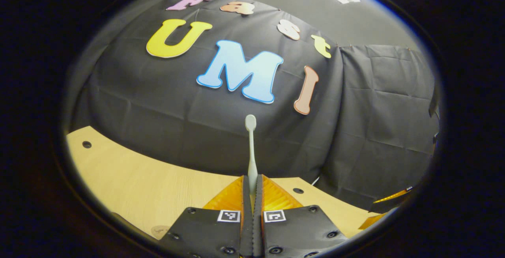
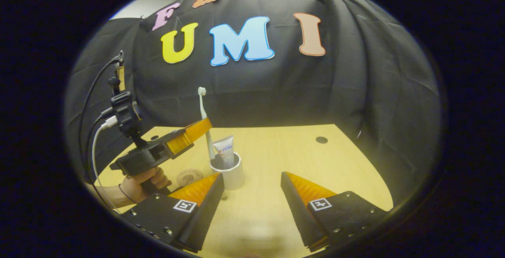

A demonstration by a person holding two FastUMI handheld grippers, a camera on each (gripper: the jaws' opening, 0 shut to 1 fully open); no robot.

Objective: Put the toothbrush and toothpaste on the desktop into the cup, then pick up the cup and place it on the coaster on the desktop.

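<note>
Two claws: one in each hand, both over a pale wooden bench (image 2: 276, 147).
Left claw (image 1: 252, 189): fingers pressed together on the handle of the toothbrush (image 1: 251, 147), which stands up between them with its head at the top, against the black cloth wall.
Left claw from the right gripper view (image 2: 199, 128): held by a hand (image 2: 144, 183) at the left, cables running up from its body; it grips the toothbrush (image 2: 203, 108) partway up, above the cup.
Toothbrush: nearly upright, lower end down at the rim of the cup (image 2: 232, 173); whether it touches the bottom I cannot tell.
Toothpaste (image 2: 224, 149): tube standing in the cup, just right of the toothbrush.
Cup: white, on the bench, near the tip of the right claw's left finger.
Coaster (image 2: 189, 176): round, flat on the bench, just left of the cup.
Right claw (image 2: 252, 179): fingers wide apart, nothing between them, low over the bench.
</note>
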